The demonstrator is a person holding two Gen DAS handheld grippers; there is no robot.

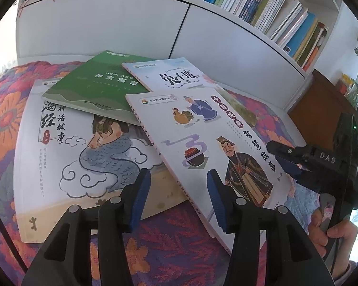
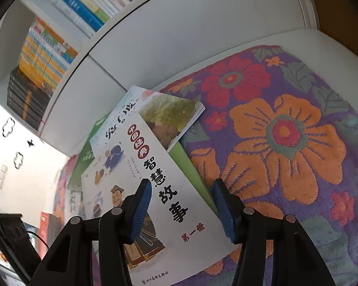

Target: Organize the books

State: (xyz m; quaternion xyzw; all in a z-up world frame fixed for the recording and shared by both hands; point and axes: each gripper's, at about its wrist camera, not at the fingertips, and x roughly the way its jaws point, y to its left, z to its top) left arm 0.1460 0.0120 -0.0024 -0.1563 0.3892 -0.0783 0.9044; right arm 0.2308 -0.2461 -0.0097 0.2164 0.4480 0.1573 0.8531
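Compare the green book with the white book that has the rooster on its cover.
The green book has a plain dark green cover with small text; the rooster book is white with colourful cartoon figures. The green book lies further back, partly covered; the rooster book lies on top of the pile, its whole cover showing. The green book rests on the large mermaid book; the rooster book overlaps several books. Both lie flat, face up, on the flowered cloth.
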